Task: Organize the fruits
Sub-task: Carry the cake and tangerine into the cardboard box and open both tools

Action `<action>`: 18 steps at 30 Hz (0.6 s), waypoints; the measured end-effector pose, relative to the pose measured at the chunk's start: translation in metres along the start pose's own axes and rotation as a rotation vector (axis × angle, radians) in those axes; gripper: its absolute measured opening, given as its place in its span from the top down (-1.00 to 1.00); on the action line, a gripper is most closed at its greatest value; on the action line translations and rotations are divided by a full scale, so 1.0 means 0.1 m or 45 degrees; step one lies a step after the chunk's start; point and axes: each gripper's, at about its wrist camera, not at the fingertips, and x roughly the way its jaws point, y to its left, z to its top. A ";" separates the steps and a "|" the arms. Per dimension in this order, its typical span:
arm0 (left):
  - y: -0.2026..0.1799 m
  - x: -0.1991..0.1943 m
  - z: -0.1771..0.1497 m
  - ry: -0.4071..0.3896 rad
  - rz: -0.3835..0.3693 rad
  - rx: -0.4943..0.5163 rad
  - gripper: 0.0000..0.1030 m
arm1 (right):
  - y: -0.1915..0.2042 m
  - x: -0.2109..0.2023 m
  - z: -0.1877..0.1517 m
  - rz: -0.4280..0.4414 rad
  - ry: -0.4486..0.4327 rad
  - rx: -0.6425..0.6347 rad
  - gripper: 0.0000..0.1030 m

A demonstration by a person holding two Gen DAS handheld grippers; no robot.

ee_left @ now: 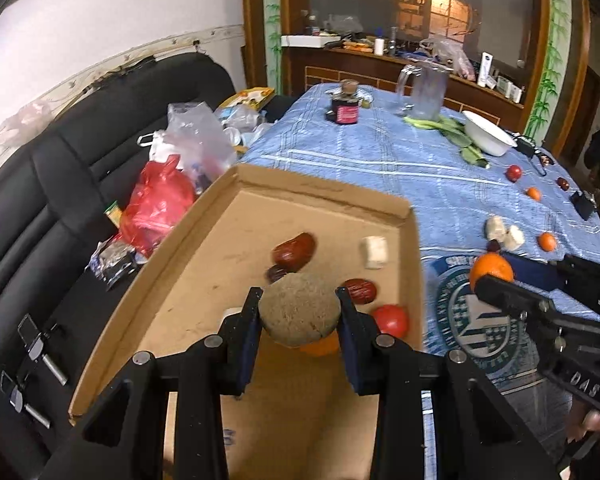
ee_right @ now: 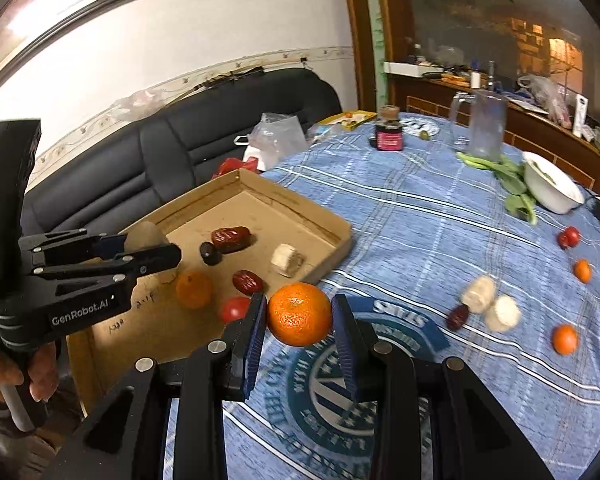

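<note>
Both my grippers carry fruit, at and beside the cardboard tray.

My left gripper point(ee_left: 299, 307) is clamped on a brown kiwi point(ee_left: 300, 309) above the near part of the cardboard tray point(ee_left: 324, 190); below it lie dates, a tomato point(ee_left: 391, 320), a small orange and a pale chunk point(ee_left: 375, 253), leaving bare floor toward the far left corner. My right gripper point(ee_right: 299, 314) grips a mandarin point(ee_right: 299, 314) just right of the tray's right wall, over the blue tablecloth point(ee_right: 400, 220). More fruit is scattered far right; the cloth between stays open.
</note>
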 end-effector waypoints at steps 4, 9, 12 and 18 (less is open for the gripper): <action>0.15 0.05 -0.06 0.038 0.016 -0.018 0.33 | 0.09 0.21 0.11 0.045 0.017 -0.019 0.29; 0.20 0.11 -0.13 0.073 0.016 0.001 0.33 | 0.23 0.52 0.25 0.071 0.041 -0.059 0.29; 0.23 0.14 -0.14 0.083 0.009 -0.008 0.33 | 0.31 0.71 0.32 0.095 0.064 -0.083 0.29; 0.26 0.22 -0.15 0.097 0.032 -0.013 0.33 | 0.41 1.03 0.42 0.090 0.112 -0.137 0.29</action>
